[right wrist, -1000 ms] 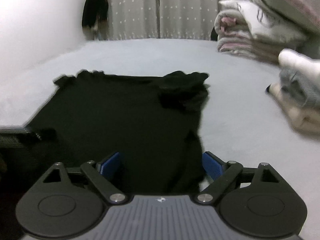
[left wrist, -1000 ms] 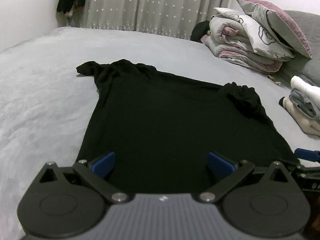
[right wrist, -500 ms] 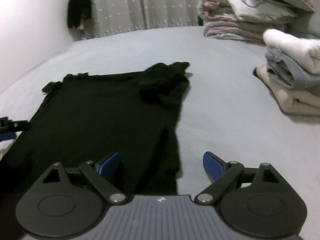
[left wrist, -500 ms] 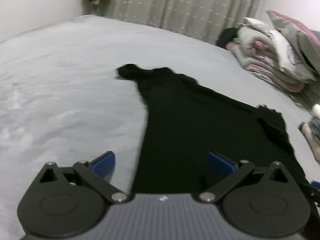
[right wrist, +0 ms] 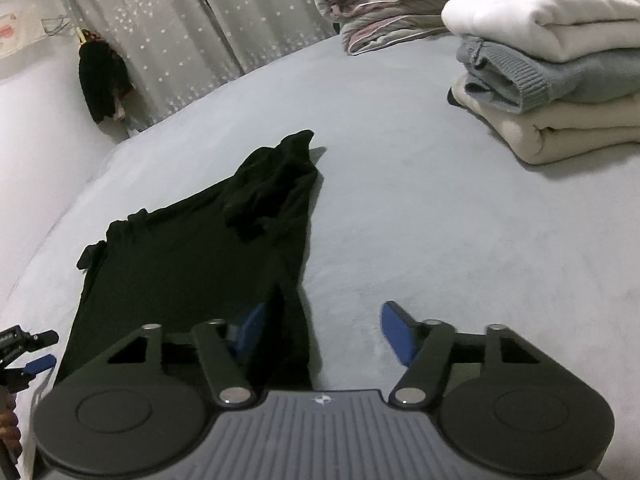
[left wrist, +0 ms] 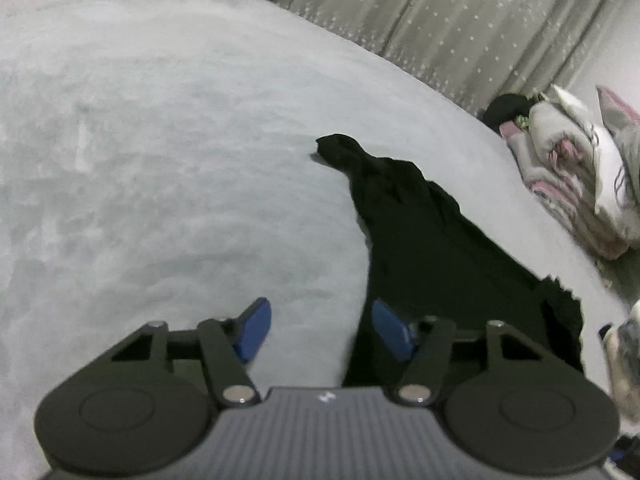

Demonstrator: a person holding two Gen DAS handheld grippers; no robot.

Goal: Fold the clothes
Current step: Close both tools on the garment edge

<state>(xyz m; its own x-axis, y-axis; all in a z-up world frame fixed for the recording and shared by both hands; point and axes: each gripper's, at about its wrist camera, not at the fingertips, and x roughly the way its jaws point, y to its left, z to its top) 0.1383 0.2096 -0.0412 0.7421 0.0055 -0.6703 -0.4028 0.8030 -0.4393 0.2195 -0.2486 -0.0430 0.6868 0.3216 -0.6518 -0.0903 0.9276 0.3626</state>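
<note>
Black shirt (right wrist: 180,256) lies spread flat on the grey bed (right wrist: 420,220), hem at the near edge, long axis running away toward the curtain (right wrist: 168,32), both sleeves bunched at the far end.

Left gripper (left wrist: 316,330) sits at the shirt's left side edge near the hem: fingers spread, right pad over black cloth, left pad over bare bed. Right gripper (right wrist: 322,330) mirrors it at the right side edge: fingers spread, left pad on cloth, right pad over bare bed. Neither pinches anything. Each hand is nearest its own hem corner; likely next grab is the 2 corners, judged from the straddle.

Folded clothes stack (right wrist: 560,80) rests toward the bed's right edge, well apart. Bedding pile (left wrist: 580,184) sits at the far right corner.
</note>
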